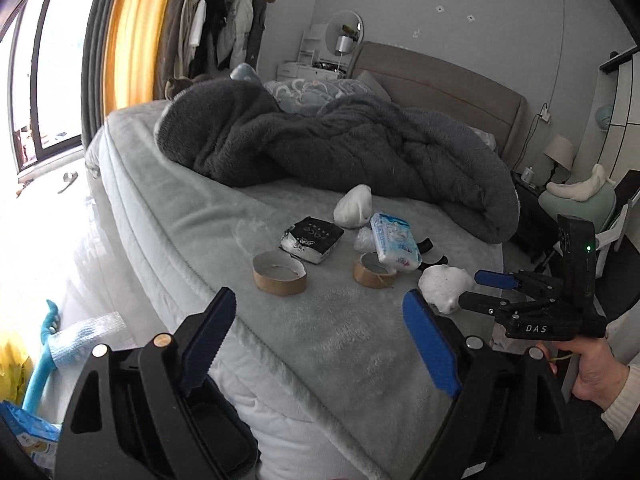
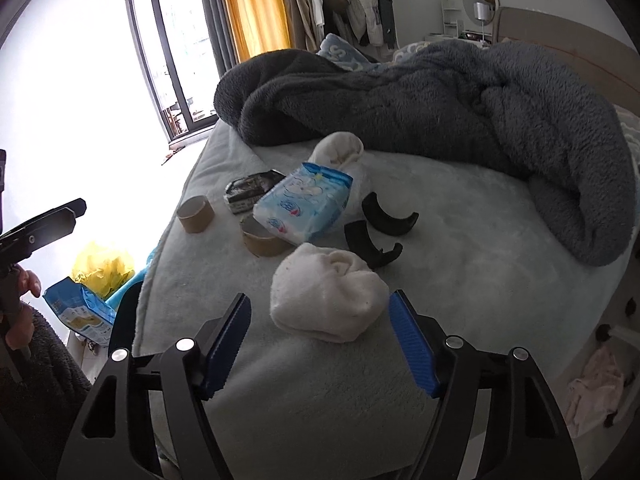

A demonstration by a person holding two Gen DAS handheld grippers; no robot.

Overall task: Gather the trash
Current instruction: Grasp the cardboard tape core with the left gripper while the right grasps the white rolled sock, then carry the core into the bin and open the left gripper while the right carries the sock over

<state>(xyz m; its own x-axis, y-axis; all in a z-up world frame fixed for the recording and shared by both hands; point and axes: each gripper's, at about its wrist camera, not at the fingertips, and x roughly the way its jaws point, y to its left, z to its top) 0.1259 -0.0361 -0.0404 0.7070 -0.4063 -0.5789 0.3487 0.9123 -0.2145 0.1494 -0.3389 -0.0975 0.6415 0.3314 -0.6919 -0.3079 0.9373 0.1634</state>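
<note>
Trash lies on the bed's grey sheet point(image 1: 320, 320): two empty cardboard tape rolls point(image 1: 280, 274) point(image 1: 374, 274), a crushed black carton point(image 1: 312, 240), a blue-white tissue pack point(image 1: 394, 242), clear plastic wrap point(image 1: 364, 240), two black curved plastic pieces point(image 2: 390, 216) point(image 2: 370, 246) and two white rolled socks point(image 2: 328, 292) point(image 2: 338, 150). My left gripper point(image 1: 320, 328) is open and empty, short of the tape rolls. My right gripper point(image 2: 320, 322) is open, its fingers either side of the near sock, not touching. In the left wrist view it point(image 1: 468, 288) sits by that sock point(image 1: 444, 284).
A dark grey fleece blanket point(image 1: 340, 140) is heaped behind the trash. Beside the bed on the floor are a yellow bag point(image 2: 102, 268), a blue snack bag point(image 2: 80, 312) and a blue bin edge point(image 1: 40, 364). A nightstand with lamp point(image 1: 558, 156) stands right. Pink cloth point(image 2: 596, 388) lies on the floor.
</note>
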